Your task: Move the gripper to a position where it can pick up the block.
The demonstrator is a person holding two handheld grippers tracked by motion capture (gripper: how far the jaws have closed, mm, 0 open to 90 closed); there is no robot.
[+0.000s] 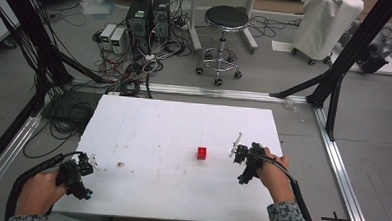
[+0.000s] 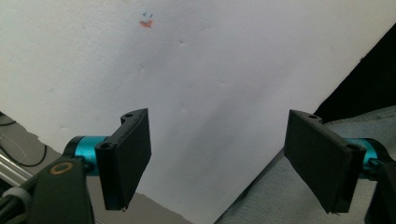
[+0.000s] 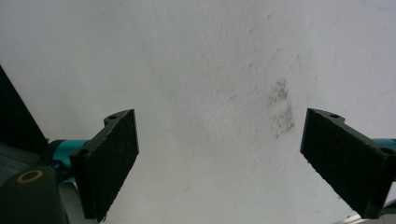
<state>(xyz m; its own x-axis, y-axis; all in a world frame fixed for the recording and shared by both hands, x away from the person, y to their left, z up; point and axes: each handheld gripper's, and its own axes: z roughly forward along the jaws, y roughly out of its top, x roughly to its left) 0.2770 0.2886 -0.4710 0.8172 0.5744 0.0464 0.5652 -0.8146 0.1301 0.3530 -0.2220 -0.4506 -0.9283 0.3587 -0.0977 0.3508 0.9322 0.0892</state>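
Nearest the person, at the front edge of the white table (image 1: 183,120), two hands hold two grippers on either side of a small red cube (image 1: 201,153). Left of the cube and well apart from it, near the table's front left corner, sits the left gripper (image 1: 83,171), held in the left hand (image 1: 39,191). Seen in the left gripper view, the left gripper (image 2: 217,163) has its jaws spread wide with nothing between them, only bare white table surface below and a small orange-red mark (image 2: 146,22) farther off. Right of the cube, and nearer to it than the other tool, sits the right gripper (image 1: 243,160), gripped by the right hand (image 1: 274,175) with a patterned sleeve (image 1: 287,218) behind it. Its own view shows the right gripper (image 3: 219,163) just as wide open and empty, over a greyish smudge (image 3: 281,109) on the table. The cube itself stands alone on the table, slightly right of the middle, touching neither tool. Beyond the cube and past the far table edge, on the grey floor, stand a black round stool (image 1: 226,21), computer towers (image 1: 148,18) among tangled cables (image 1: 136,68), and a white-draped object on wheels (image 1: 325,23).
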